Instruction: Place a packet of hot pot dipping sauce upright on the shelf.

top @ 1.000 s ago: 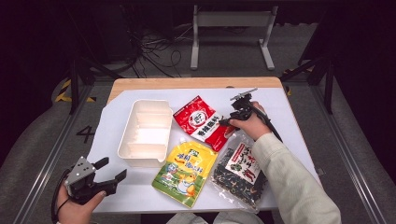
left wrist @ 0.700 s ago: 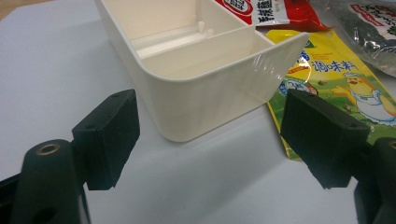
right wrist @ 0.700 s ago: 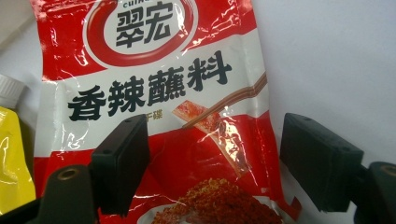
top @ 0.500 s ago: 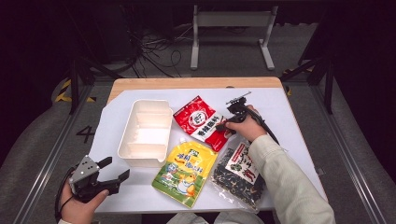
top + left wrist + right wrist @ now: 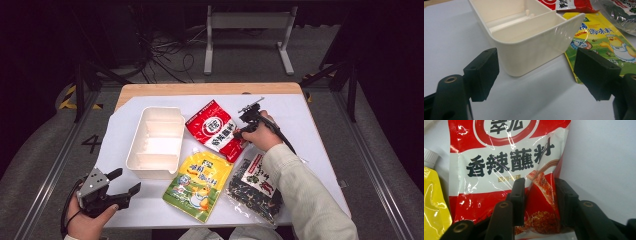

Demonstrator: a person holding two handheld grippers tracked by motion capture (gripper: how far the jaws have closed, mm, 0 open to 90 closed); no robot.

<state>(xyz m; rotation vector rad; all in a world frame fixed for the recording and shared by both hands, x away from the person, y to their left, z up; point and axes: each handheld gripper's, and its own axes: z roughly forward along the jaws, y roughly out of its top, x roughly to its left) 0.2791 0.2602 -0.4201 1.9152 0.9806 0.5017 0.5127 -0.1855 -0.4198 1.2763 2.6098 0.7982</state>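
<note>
Right gripper is seen with its jaws just closed in on the lower right corner of the red sachet; a raised pleat of the foil is pinched between the pads, so the pack is judged gripped, presumably at a corner because the flat pack offers no other purchase. The sachet lies flat on the worktop near its centre, toward the far edge, just right of the white tray, which is the likely destination. Left gripper is held at the near left corner, jaws wide, nothing between them, aimed at the tray's near end wall, probably parked to steady it. The yellow pouch and the dark clear bag lie along the near edge, the sachet's lower edge just touching the pouch's cap.
</note>
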